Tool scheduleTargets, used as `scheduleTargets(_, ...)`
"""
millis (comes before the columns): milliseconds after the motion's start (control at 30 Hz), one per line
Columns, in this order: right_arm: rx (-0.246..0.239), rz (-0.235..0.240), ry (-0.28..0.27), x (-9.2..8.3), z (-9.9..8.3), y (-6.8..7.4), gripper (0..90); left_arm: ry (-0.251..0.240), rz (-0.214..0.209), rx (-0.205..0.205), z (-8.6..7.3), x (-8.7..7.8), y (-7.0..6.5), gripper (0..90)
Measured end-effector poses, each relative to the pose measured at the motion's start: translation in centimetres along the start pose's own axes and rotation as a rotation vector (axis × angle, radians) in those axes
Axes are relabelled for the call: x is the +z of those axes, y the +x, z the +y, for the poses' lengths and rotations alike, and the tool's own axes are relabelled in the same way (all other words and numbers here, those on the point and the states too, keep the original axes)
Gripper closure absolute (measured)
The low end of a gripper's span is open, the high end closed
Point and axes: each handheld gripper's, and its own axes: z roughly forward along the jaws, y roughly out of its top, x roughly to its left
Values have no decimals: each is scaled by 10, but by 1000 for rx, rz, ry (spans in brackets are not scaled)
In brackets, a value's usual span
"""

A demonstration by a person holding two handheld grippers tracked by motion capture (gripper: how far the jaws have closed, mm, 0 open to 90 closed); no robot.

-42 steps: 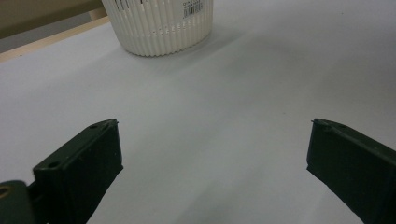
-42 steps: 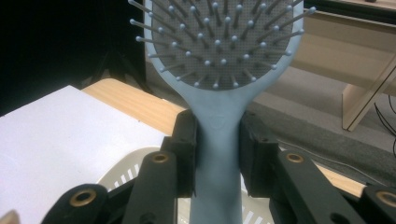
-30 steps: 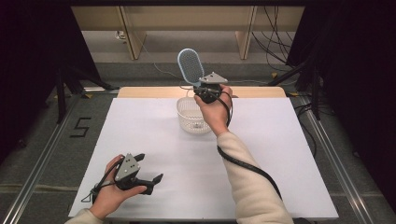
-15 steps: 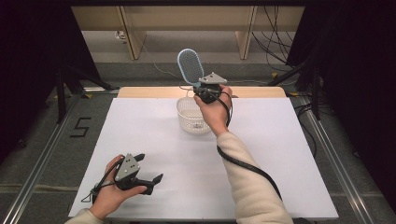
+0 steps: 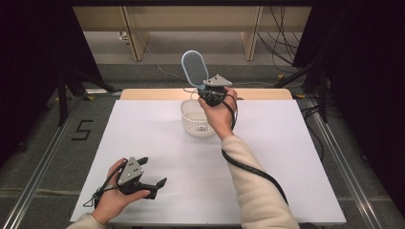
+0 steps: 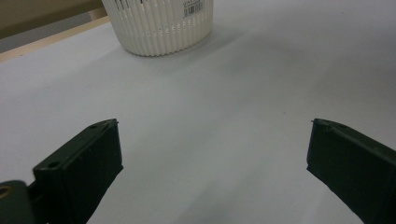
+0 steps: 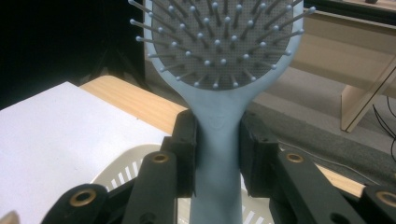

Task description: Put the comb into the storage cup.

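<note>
A pale blue hairbrush (image 5: 195,68) with a grey bristle pad stands upright in the air above a white slatted basket (image 5: 195,119) at the back middle of the table. My right gripper (image 5: 208,94) is shut on its handle (image 7: 217,140), the two black jaws pressing either side, the bristled head (image 7: 224,37) rising above them. The basket rim (image 7: 122,173) shows just below the jaws. My left gripper (image 5: 153,172) rests low near the table's front left, open, with bare white tabletop between its fingers (image 6: 84,163). The basket (image 6: 159,23) stands farther off ahead of it.
The white table surface (image 5: 286,157) is bordered at the back by a wooden strip (image 5: 153,94). Beyond it lie grey floor, wooden furniture legs (image 5: 250,28) and cables (image 5: 286,43). Dark curtains hang on both sides. A floor mark "5" (image 5: 82,130) sits at the left.
</note>
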Motion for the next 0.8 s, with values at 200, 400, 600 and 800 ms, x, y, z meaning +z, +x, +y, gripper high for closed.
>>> scheduleTargets(200,-1,2,4,2,-1,1,705,0,0,0,0,0,0,26)
scheduleTargets(400,-6,4,7,2,-2,1,705,0,-1,0,0,0,0,26)
scheduleTargets(600,-14,0,12,2,-3,2,705,0,1,-1,0,0,0,26)
scheduleTargets(800,-14,0,17,4,-5,1,705,0,0,0,0,0,0,26)
